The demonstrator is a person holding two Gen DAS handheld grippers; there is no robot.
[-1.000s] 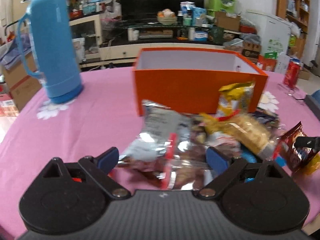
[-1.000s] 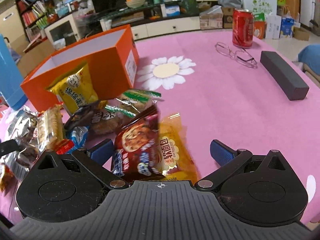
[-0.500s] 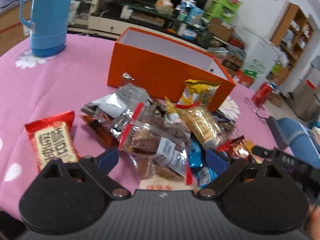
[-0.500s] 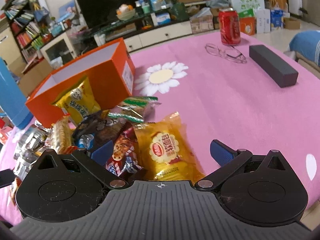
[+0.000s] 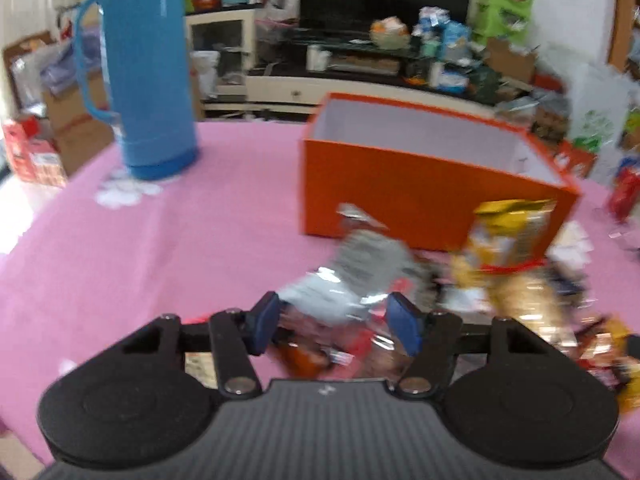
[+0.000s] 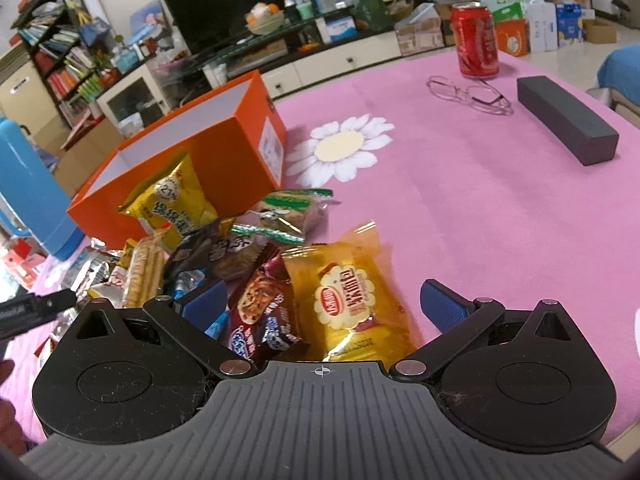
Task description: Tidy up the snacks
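Observation:
A pile of snack packets lies on the pink tablecloth in front of an open orange box (image 5: 432, 196) (image 6: 224, 148). My left gripper (image 5: 336, 326) has its jaws partly closed around a silver packet (image 5: 352, 276) at the near left of the pile; the view is blurred and contact is unclear. My right gripper (image 6: 324, 304) is open over a yellow cookie packet (image 6: 352, 300) and a maroon chocolate-chip packet (image 6: 260, 308). A yellow chip bag (image 6: 172, 208) (image 5: 508, 232) leans on the box's front.
A blue thermos (image 5: 148, 76) stands at the left of the box. A red soda can (image 6: 476, 40), glasses (image 6: 468, 94) and a dark grey case (image 6: 564, 120) lie at the right. The left gripper's tip (image 6: 36, 308) shows at the pile's left edge.
My left gripper has swung back and lower toward the box and its jaws have narrowed around the silver packet. My right gripper has edged forward over the yellow and maroon packets, still open.

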